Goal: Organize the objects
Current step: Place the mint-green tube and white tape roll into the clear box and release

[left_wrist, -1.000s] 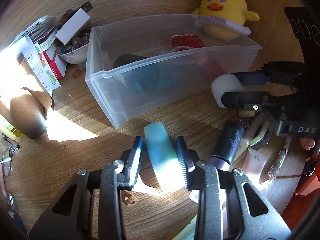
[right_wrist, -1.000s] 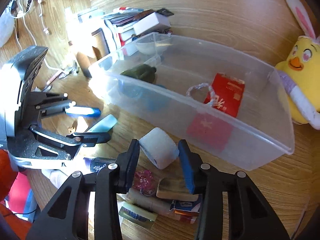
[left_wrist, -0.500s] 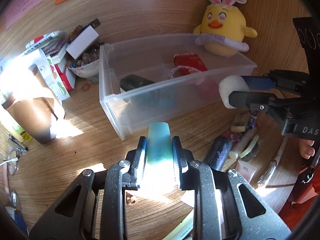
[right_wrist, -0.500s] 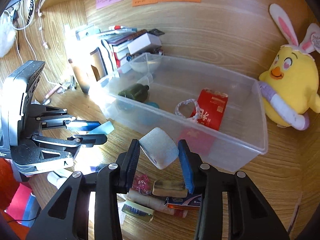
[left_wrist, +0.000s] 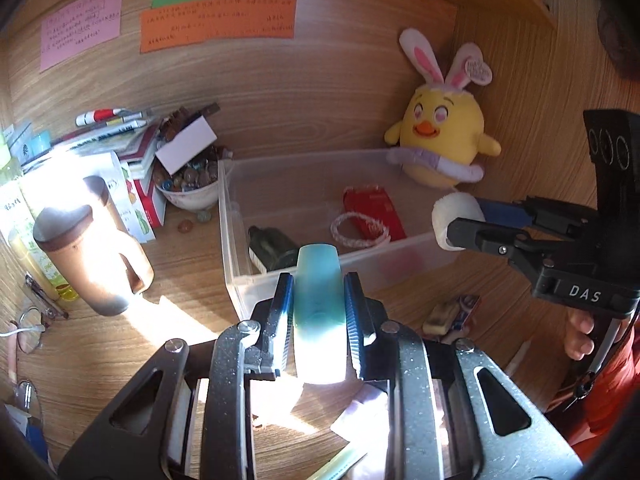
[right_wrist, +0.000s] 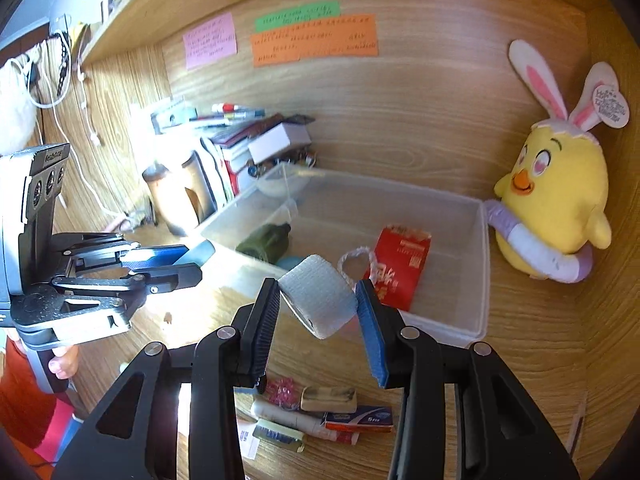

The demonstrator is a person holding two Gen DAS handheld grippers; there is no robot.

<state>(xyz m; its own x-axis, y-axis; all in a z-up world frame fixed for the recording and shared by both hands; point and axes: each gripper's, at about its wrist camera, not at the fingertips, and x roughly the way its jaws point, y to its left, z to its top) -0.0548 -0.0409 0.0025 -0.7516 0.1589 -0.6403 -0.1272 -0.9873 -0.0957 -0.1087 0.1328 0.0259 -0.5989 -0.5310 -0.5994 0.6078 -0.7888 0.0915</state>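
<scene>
Two pairs of tongs are up over the wooden bench (left_wrist: 120,344), each clamped on one thing. The left tongs (left_wrist: 318,304) grip a pale blue-green bar (left_wrist: 320,312) lengthwise between the pads, its far end in front of the near wall of the clear plastic bin (left_wrist: 256,276). The right tongs (right_wrist: 318,304) grip a white roll of tape (right_wrist: 320,300), tilted, above the bin's near rim.

Only the left wrist view shows the bowl of marbles (left_wrist: 188,192) in full, the sunlit brown cup and the spectacles at the left edge. Only the right wrist view shows the small heap on the bench below the tongs: a pink cluster, a worn eraser (right_wrist: 328,398), a tube and a flat blue-and-red box (right_wrist: 358,420).

Inside the bin lie a dark green bottle (right_wrist: 266,246), a white braided ring (left_wrist: 360,230) and a red packet (right_wrist: 402,266). A yellow plush chick (right_wrist: 554,200) sits behind the bin's right end.

Sun glare washes out the bar's near end. Writing on the pink, green and orange notes (left_wrist: 218,22) is too small to read; "DAS" shows on the right tongs' body in the left view.
</scene>
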